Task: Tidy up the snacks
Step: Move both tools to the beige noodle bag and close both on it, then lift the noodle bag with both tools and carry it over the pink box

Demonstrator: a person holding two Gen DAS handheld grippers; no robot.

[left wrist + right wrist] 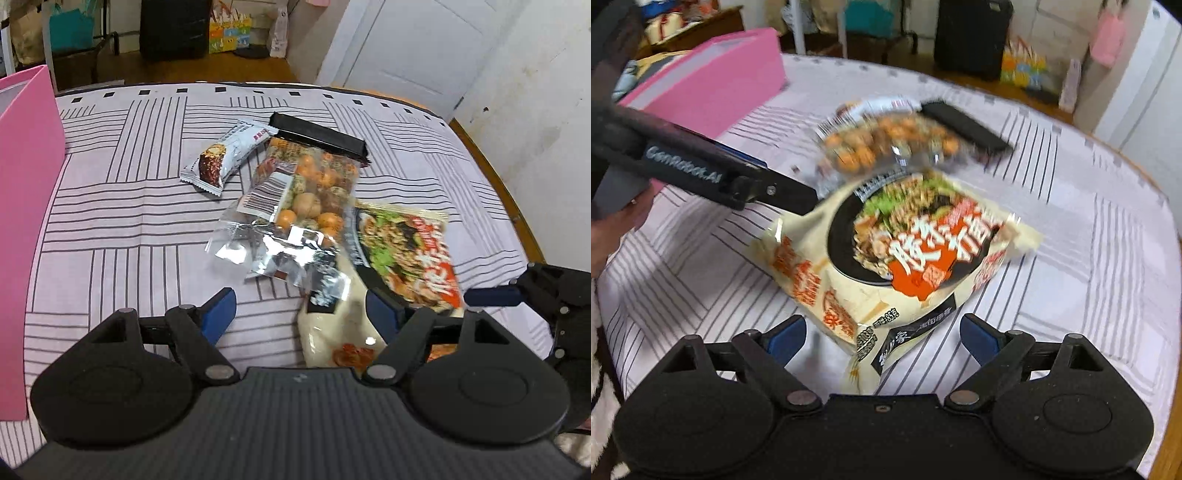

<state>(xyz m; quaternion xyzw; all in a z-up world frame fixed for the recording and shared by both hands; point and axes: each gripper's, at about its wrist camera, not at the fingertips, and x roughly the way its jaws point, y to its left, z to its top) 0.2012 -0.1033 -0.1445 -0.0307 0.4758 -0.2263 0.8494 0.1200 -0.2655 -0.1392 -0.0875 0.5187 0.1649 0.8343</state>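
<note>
Item 1: the left gripper (798, 199), its black arm reaching in from the left of the right wrist view, is bearing white lettering reading "GenRobot.AI".

Item 2: the noodle packet (886, 266) is showing large white Chinese characters on an orange-red patch, blurred past reading.

Item 3: the clear nut bag (295, 199) is carrying a white barcode label, digits illegible.

Cream noodle packet (894, 258) tilted beside clear nut bag (306, 192), wrapped bar (225, 158)

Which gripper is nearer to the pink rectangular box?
Left. The left gripper has the pink rectangular box right beside it; the right gripper sits farther away, over the cream noodle packet.
</note>
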